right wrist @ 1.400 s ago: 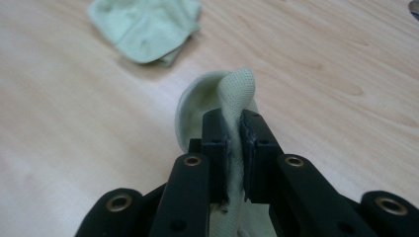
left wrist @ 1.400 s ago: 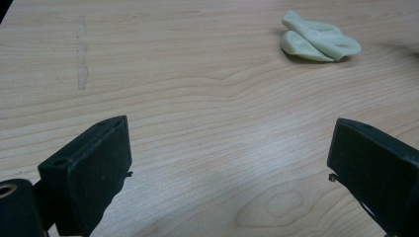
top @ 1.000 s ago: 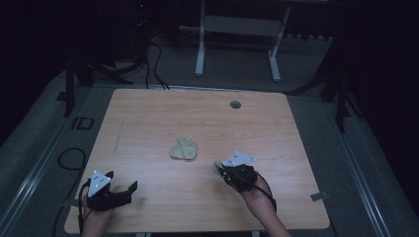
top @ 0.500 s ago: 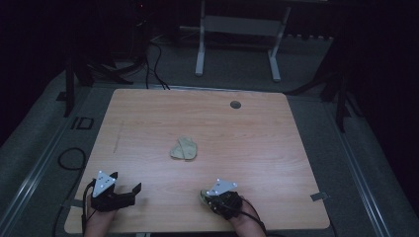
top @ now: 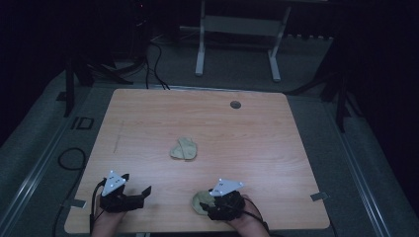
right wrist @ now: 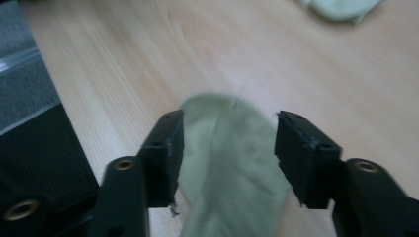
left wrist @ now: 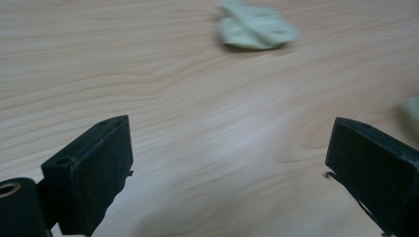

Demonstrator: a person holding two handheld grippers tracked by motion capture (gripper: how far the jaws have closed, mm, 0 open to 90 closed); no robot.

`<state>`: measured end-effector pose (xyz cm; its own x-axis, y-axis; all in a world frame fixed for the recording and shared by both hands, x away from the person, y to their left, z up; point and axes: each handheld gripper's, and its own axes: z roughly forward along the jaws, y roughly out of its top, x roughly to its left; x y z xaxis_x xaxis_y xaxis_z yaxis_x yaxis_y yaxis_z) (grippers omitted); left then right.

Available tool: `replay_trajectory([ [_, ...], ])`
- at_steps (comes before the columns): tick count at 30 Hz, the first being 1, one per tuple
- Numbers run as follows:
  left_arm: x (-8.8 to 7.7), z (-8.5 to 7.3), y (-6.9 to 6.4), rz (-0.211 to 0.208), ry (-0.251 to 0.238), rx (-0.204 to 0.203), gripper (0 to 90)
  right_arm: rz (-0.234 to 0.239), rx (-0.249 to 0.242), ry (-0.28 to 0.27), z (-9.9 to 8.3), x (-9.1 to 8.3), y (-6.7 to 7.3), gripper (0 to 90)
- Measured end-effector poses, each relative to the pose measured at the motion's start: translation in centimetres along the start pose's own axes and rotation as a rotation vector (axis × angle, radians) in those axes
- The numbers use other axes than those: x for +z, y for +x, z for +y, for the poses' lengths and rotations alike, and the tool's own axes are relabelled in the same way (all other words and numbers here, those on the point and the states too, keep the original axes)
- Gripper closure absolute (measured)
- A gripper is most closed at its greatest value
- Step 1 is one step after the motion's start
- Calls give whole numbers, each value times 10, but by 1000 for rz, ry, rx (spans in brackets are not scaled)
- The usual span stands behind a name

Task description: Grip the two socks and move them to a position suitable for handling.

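On a pale wooden table (top: 276, 148) in a dark room, with grey floor, trailing cables (top: 158, 59) and a white metal stand (top: 237, 34) beyond its far edge, one pale green cloth (top: 184, 148) lies folded near the middle. At the near edge, the right gripper (top: 211, 201) has just been opening, its jaws now apart around a second green cloth (right wrist: 230, 168) lying on the wood. The left gripper (top: 141, 195) rests near the near-left corner, jaws wide and holding nothing.

The right gripper (top: 210, 205) sits over a pale green cloth (top: 199, 201), apparently touching, near the table (top: 276, 148) edge.
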<state>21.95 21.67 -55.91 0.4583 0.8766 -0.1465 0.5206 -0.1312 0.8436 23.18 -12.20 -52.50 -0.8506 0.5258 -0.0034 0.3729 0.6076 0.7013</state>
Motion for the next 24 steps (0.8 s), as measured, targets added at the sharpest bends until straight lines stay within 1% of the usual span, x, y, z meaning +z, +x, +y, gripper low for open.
replay_trajectory([
  [2,3,6,-12,-44,28,22,46,-3,-9,-14,4,-10,-6,453],
  [3,4,10,-19,-65,38,31,58,4,-5,-12,7,-14,-12,453],
  [4,6,15,-28,-97,52,43,70,20,1,-16,9,-18,-17,441],
  [5,7,17,-34,-118,58,45,75,27,-13,-22,11,-22,-21,442],
  [7,10,23,-49,-164,66,53,128,14,-37,-24,13,-26,-26,436],
  [8,13,26,-57,-189,70,60,138,17,-36,-30,14,-28,-29,436],
  [9,16,28,-64,-209,85,63,140,24,-33,-24,15,-28,-32,434],
  [10,21,29,-70,-229,94,69,144,14,-37,-8,16,-27,-34,455],
  [11,25,31,-77,-239,105,76,159,8,-49,9,17,-25,-35,505],
  [13,34,32,-86,-255,132,87,226,48,-73,34,18,-20,-36,568],
  [14,39,31,-90,-259,156,97,241,69,-89,45,19,-17,-35,616],
  [15,39,31,-90,-259,156,97,286,69,-89,45,19,-17,-35,616],
  [16,48,30,-96,-262,194,117,286,99,-113,73,19,-13,-35,644],
  [17,52,29,-97,-261,210,122,327,137,-149,124,21,-4,-35,669],
  [18,56,28,-98,-266,227,119,335,145,-159,140,22,-1,-35,670],
  [19,59,27,-99,-275,242,116,369,160,-176,160,23,4,-34,669],
  [20,62,26,-99,-273,257,111,396,164,-190,176,23,8,-34,669],
  [21,64,26,-100,-276,269,109,399,169,-207,189,24,12,-34,664],
  [22,66,25,-100,-279,278,113,431,175,-217,196,23,16,-33,655],
  [24,69,24,-101,-292,290,119,461,188,-224,216,21,24,-34,655],
])
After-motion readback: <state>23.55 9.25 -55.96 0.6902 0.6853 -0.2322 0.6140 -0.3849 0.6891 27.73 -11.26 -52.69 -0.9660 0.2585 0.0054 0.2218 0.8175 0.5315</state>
